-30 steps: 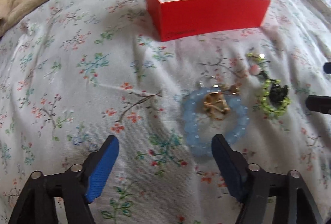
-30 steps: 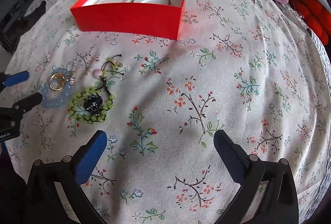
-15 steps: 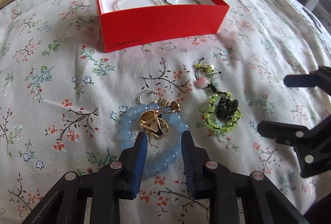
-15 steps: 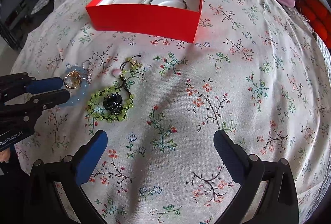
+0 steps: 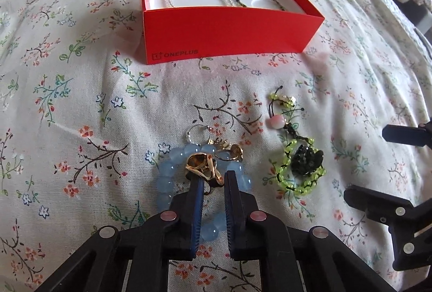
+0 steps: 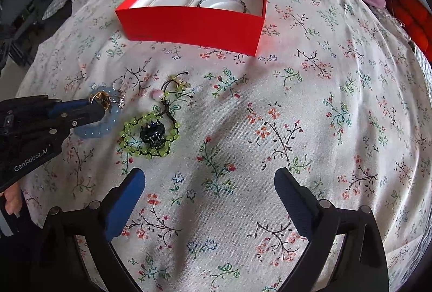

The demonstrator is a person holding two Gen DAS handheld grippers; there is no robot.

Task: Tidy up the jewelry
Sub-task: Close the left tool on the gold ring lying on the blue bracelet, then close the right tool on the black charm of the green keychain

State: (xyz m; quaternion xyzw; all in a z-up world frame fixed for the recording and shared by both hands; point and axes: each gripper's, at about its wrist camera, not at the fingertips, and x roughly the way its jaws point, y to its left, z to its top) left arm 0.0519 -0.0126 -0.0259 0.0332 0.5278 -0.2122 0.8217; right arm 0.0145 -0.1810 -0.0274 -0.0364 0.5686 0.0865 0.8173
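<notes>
Jewelry: chunky gold ring (image 5: 203, 168) on glassy blue bead bracelet (image 5: 172, 178) | left tongs (image 5: 212, 181) closing around ring | right tongs (image 6: 208, 181) spread, narrowing

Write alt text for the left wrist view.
The left gripper, jaws closing, pinches at a gold ring lying inside a pale blue bead bracelet on a floral bedspread. A green bead bracelet lies to the right; beyond, an open red box holds two thin bracelets.
</notes>
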